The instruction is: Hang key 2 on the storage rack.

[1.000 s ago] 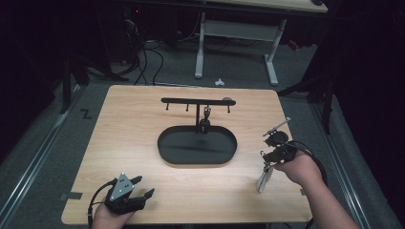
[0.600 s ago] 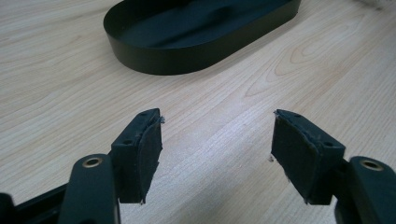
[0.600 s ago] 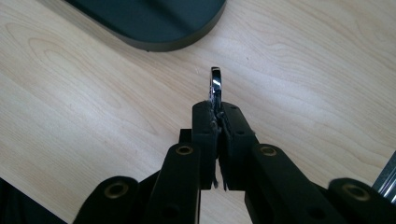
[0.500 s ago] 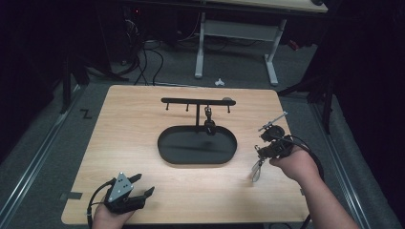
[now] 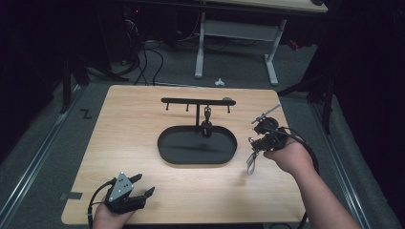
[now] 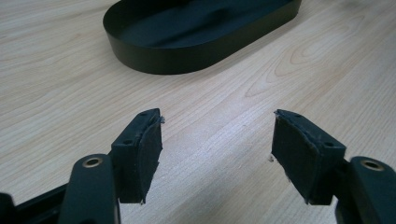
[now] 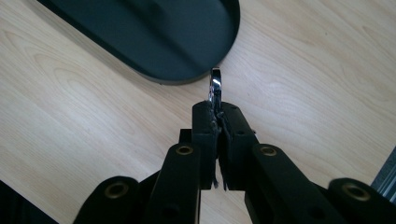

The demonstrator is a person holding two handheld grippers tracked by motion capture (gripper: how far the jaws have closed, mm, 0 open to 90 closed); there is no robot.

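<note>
Holding: right gripper (image 5: 260, 141) has its jaws clenched on a small shiny metal clip (image 5: 251, 162), which hangs below it in the high view; in the right gripper view only the clip's bright loop (image 7: 215, 86) pokes out above the pads.
Clip position: lifted above the table (image 5: 143, 114), off the right end of the black oval tray (image 5: 167, 157), toward the table's right edge.
Stand: a black rack with a crossbar (image 5: 191, 100) and short pegs rises from the tray's far side; one dark item (image 5: 207, 125) already hangs from it near the post.
Left gripper: (image 5: 136, 187) rests at the table's near left corner, jaws spread wide and empty, pads (image 6: 147, 151) well apart, tray (image 6: 154, 58) ahead of it.
Likely step: carrying the clip toward the rack to hang it, judging by what already hangs there.
Risk, grip: only a thin edge of the clip seems pinched; it could twist or slip free mid-carry and drop onto the table or into the tray.
Risk, swing: the dangling part may sway and miss a peg.
Risk, rack: a peg is a small target; a nudge to the crossbar could tip the stand or shake the hung item loose.
Risk, cable: the right gripper's trailing cable loops near the table's right edge and could snag.
</note>
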